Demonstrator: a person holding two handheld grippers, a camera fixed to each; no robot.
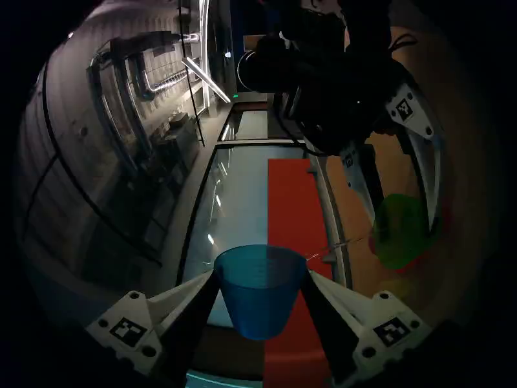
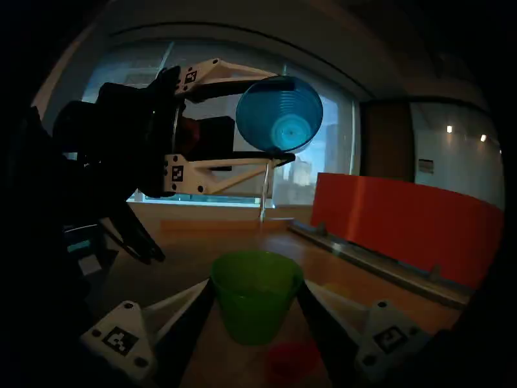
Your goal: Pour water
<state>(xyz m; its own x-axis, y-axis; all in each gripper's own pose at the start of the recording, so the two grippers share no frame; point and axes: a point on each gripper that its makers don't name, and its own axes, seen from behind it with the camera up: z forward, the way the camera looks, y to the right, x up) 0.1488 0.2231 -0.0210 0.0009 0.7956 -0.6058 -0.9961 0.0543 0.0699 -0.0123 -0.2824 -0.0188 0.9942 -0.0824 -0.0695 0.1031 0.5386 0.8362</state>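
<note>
My left gripper (image 1: 260,279) is shut on a blue plastic cup (image 1: 260,297). In the right gripper view that left gripper (image 2: 279,118) holds the blue cup (image 2: 279,115) high and tipped on its side. A thin stream of water (image 2: 264,187) falls from its lower rim. Below it, my right gripper (image 2: 255,286) is shut on an upright green cup (image 2: 255,294). In the left gripper view the right gripper (image 1: 402,223) and the green cup (image 1: 400,229) sit to the right, with the water stream (image 1: 336,246) running toward the cup. Where the water lands is hard to tell.
Under both cups lies a wooden table (image 2: 194,258). A small red object (image 2: 291,359) rests on it just in front of the green cup. An orange-red partition (image 2: 413,220) with a metal rail (image 2: 368,258) runs along the right. Windows (image 2: 326,155) are behind.
</note>
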